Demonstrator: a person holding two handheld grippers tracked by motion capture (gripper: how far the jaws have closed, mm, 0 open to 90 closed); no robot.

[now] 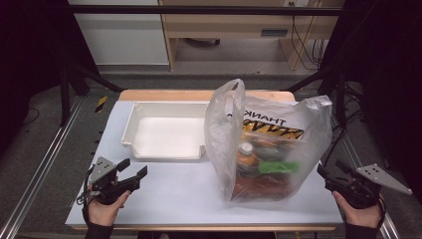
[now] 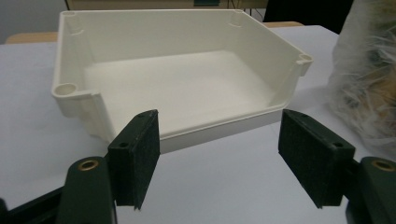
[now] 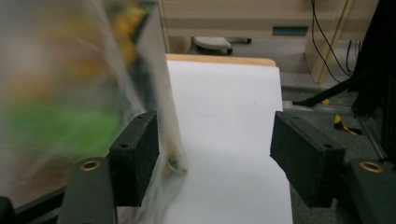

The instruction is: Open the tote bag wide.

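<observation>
A thin plastic bag (image 1: 268, 142) full of packed food is seen standing on the white desk (image 1: 189, 194). It is just to the left of the right tongs (image 1: 329, 175) and well to the right of the left tongs (image 1: 133, 169). Its two handles are held up loosely at the top, and nothing is gripping them.

Both tongs are held wide apart, and nothing is caught between them. The bag is not yet touched by the right tongs, though the bag's skin is very close to one black pad (image 3: 140, 156).

A white tray (image 1: 166, 132) is placed straight ahead of the left tongs (image 2: 219, 161), with its low front edge nearest to them. It has nothing in it.

Things could go wrong from here. The bag is soft and tall, so it may be tipped over if it is pushed from the side. Only the thin skin may be pinched, and then it could be torn or could slip out. If one handle is pulled, the food inside may be spilled.

In the high view, the whole bag and the dark letters on it are shown. In the right gripper view, the bag (image 3: 70, 107) is a blur of green and orange. In the left gripper view, the tray's (image 2: 187, 42) inside walls and corner posts are shown close up.
</observation>
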